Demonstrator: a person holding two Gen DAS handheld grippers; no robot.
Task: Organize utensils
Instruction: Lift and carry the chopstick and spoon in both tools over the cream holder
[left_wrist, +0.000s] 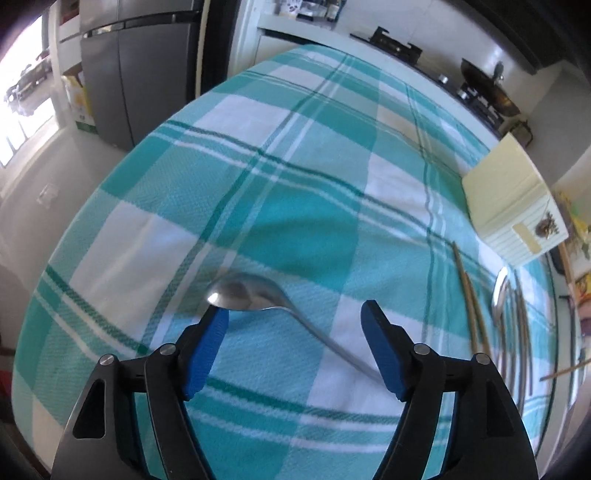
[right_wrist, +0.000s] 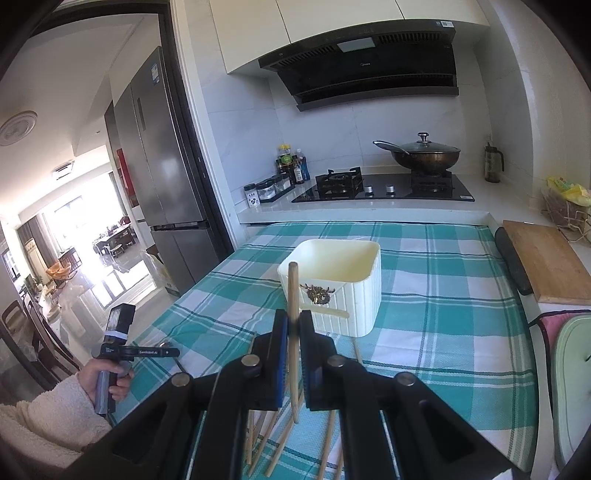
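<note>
My left gripper (left_wrist: 293, 314) is open and hovers low over a metal spoon (left_wrist: 245, 291) that lies on the teal checked cloth (left_wrist: 295, 184); its bowl is by the left fingertip and its handle runs toward the right finger. My right gripper (right_wrist: 293, 325) is shut on a wooden chopstick (right_wrist: 293, 295), held nearly upright above the table. A cream utensil holder (right_wrist: 338, 284) stands just beyond it; it also shows in the left wrist view (left_wrist: 511, 199). Several loose chopsticks (right_wrist: 273, 439) lie under the right gripper.
More chopsticks (left_wrist: 474, 314) and metal utensils (left_wrist: 517, 325) lie at the right in the left wrist view. A wooden cutting board (right_wrist: 546, 262) and a pink and green mat (right_wrist: 570, 369) lie right of the cloth. A stove with a wok (right_wrist: 424, 155) stands behind.
</note>
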